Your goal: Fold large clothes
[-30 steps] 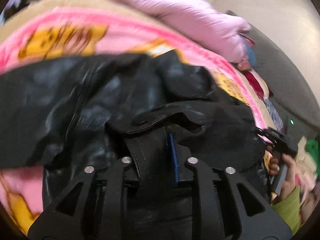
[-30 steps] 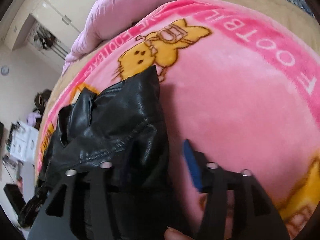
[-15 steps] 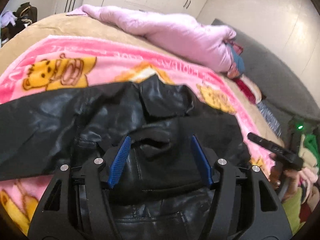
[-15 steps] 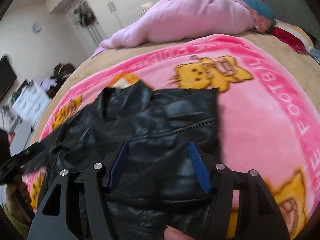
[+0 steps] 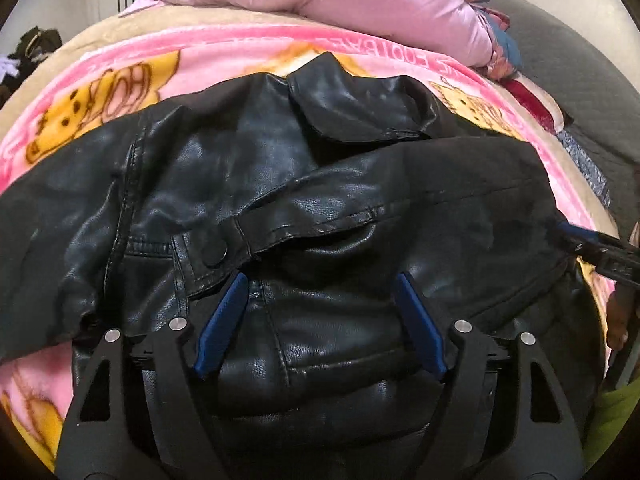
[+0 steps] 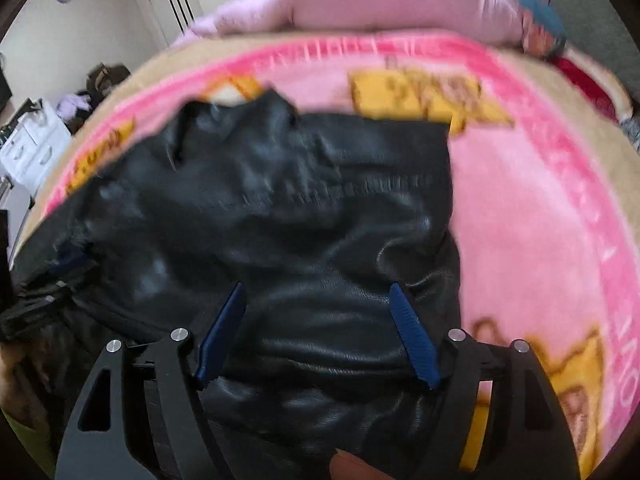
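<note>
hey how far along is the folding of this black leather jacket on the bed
Done: the black leather jacket lies on the pink blanket with one sleeve folded across its front. In hand: nothing; the left gripper and right gripper have just been opening, and both hover over the leather with jaws apart, gripping nothing. Left: the other sleeve sticks out sideways, and the body probably needs folding over.

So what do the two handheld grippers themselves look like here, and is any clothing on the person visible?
Both the left gripper and the right gripper are built alike: matte black angular frames with triangular cut-outs, silver round pivot bolts, and two ribbed blue finger pads. No cables show. A yellow-green sleeve appears at the left view's lower right edge.
</note>
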Demonstrator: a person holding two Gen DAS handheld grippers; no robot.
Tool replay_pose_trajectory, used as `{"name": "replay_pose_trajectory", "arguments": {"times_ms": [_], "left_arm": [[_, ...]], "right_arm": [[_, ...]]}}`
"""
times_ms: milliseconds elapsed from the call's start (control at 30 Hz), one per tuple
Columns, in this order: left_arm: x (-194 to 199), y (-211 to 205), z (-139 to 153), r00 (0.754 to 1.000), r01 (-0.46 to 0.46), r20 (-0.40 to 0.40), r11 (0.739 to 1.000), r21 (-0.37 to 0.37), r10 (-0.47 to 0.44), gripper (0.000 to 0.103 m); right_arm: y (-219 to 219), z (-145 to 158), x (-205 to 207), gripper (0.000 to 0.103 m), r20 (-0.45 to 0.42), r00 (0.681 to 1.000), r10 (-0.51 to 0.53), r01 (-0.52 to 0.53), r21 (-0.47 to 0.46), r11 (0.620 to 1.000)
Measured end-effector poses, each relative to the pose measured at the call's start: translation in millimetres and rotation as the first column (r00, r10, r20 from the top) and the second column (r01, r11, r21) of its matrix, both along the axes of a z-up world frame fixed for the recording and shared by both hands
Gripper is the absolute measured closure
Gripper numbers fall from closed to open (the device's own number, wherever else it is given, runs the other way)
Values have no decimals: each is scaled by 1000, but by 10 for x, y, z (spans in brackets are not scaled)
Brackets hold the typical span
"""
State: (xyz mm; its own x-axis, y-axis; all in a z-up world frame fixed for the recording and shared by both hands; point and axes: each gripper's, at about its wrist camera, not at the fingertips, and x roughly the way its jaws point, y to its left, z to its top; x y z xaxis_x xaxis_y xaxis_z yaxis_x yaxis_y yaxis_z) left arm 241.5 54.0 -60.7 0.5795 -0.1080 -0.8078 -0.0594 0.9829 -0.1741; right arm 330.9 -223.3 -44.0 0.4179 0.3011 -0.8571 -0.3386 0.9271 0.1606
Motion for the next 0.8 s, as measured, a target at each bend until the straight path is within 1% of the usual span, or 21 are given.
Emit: {"name": "replay_pose_trajectory", "arguments": {"times_ms": [33,100,133,167,233,333,400,467,567,700,800], "left_arm": [[-6,-16,9,1000,7,1,1000,-2,-7,29],[-37,-18,43,1000,7,3,1000,-19,-6,27],[-56,-17,73,1000,5,6,1000,-21,-5,27],[-79,-9,116,1000,4,14,1000,-25,-4,27],[-105,10,186,1000,3,26,999,-44,-1,25],[-161,19,291,999,1,45,996,-84,2,21],[-191,12,331,999,3,49,996,-94,2,17],[-207,17,344,999,-8,44,995,-103,13,9],[-213,4,378,999,-13,38,993,-117,17,9],[-224,0,433,999,-36,36,995,-97,39,9],[-253,5,470,998,-43,39,995,-88,47,9]], "right_arm": [[0,-56,10,30,-13,1000,1,-2,-5,1000],[47,-45,-32,28,6,1000,7,-7,-31,999],[66,6,-62,21,16,1000,17,-17,-22,1000],[67,62,-86,19,21,999,27,-27,8,1000],[43,129,-108,18,29,999,31,-32,51,998],[14,160,-106,16,32,999,17,-18,53,998],[-17,182,-98,14,30,1000,10,-13,85,996],[-39,234,-106,8,47,999,-2,-2,97,995],[-45,326,-125,5,79,997,-6,-3,110,994],[-40,419,-146,4,113,994,2,-17,130,991],[-10,469,-180,4,140,990,0,-17,126,992]]}}
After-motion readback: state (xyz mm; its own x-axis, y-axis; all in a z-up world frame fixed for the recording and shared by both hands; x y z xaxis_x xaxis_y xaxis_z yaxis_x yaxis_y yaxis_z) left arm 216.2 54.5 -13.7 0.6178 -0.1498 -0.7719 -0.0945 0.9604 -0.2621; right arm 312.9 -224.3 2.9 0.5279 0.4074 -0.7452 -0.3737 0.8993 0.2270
